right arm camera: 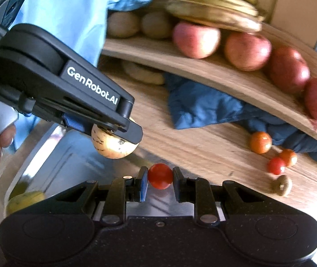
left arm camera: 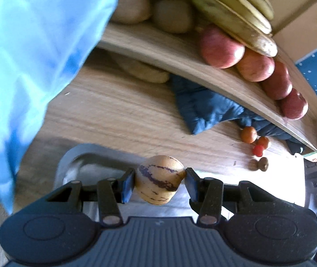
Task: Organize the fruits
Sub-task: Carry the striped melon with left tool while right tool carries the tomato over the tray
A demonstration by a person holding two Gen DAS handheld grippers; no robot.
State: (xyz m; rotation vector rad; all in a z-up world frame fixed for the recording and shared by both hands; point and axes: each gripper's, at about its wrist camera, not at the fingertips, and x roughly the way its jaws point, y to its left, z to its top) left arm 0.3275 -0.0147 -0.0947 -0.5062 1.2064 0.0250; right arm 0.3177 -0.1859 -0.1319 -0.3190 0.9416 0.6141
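Nearest the lens, left gripper (left arm camera: 159, 181) clamped on a pale tan round fruit with purple streaks (left arm camera: 158, 179), carried over the rim of a shiny steel tray (left arm camera: 73, 162); right gripper (right arm camera: 160, 179) nearly closed, pinching a small glossy red cherry tomato (right arm camera: 160, 175) above the same tray. Further left in the right wrist view, a yellow-green fruit (right arm camera: 24, 200) already lying in the tray. Rightward on the wooden tabletop (left arm camera: 113, 111), still loose: three small orange-red tomatoes (right arm camera: 260, 142) and a brown nut-like piece (right arm camera: 282, 184), beside a crumpled dark blue cloth (left arm camera: 203, 109). On the curved wooden shelf (left arm camera: 158, 51), red apples (left arm camera: 220, 46), yellow bananas (left arm camera: 236, 13) and brown kiwis (left arm camera: 174, 15) lined up. Sorting probably about midway. Streaked fruit smooth, firm-looking, unbruised.
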